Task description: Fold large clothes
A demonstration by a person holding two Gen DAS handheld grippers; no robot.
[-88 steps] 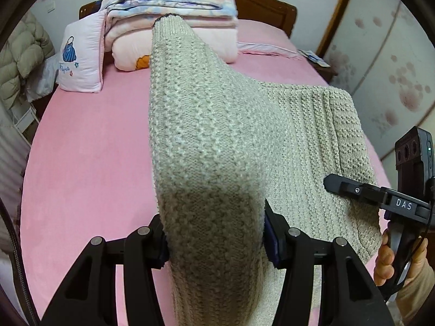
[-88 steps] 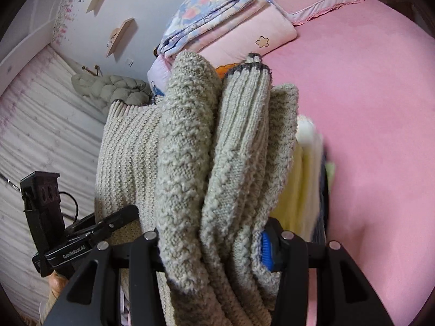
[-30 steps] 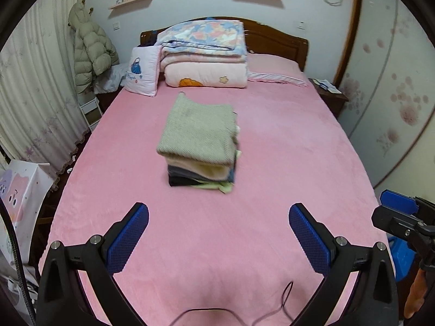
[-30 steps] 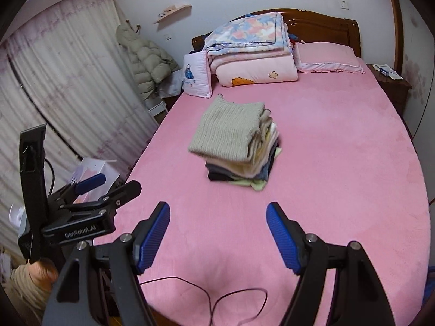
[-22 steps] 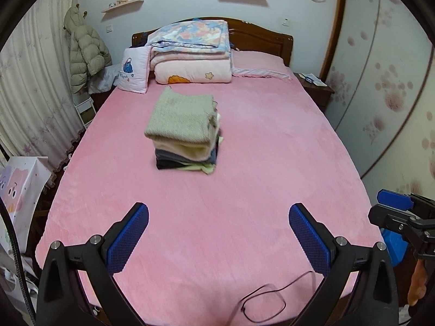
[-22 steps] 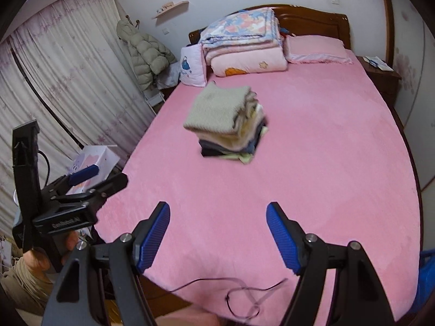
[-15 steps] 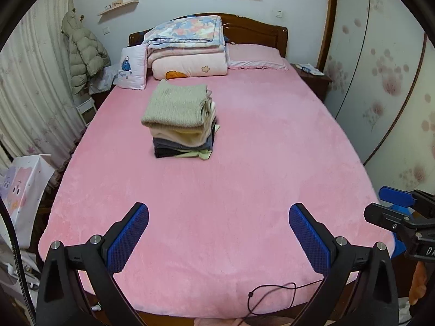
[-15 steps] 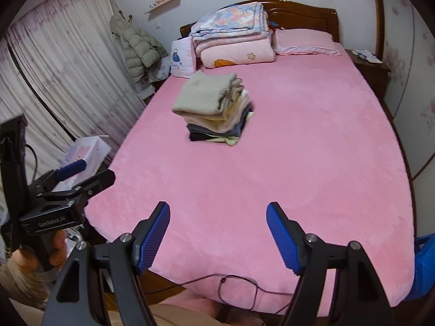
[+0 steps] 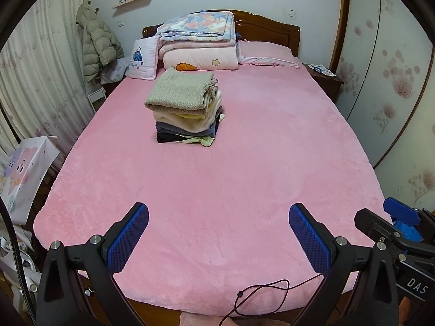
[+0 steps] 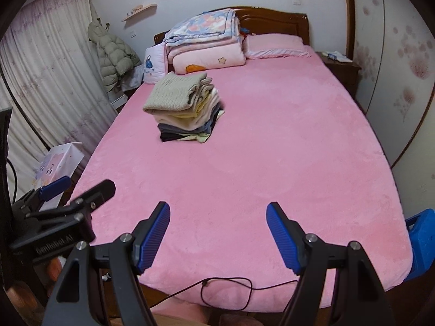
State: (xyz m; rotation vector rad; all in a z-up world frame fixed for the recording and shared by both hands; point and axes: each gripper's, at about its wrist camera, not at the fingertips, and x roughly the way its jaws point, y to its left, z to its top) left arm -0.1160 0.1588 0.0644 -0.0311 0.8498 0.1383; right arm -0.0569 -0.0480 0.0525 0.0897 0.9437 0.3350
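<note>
- Both claws are spread wide and grip nothing: left gripper, right gripper, each with ribbed blue pads on black plastic arms.
- Well ahead of them, slightly left, sits a stack of folded clothes, topped by a chunky beige knit sweater over cream, grey and black layers.
- Beneath both claws spreads the plush pink bed.
- Far beyond the stack, folded quilts lean on a wooden headboard.
- Thin dark cord loops just below the claws.
</note>
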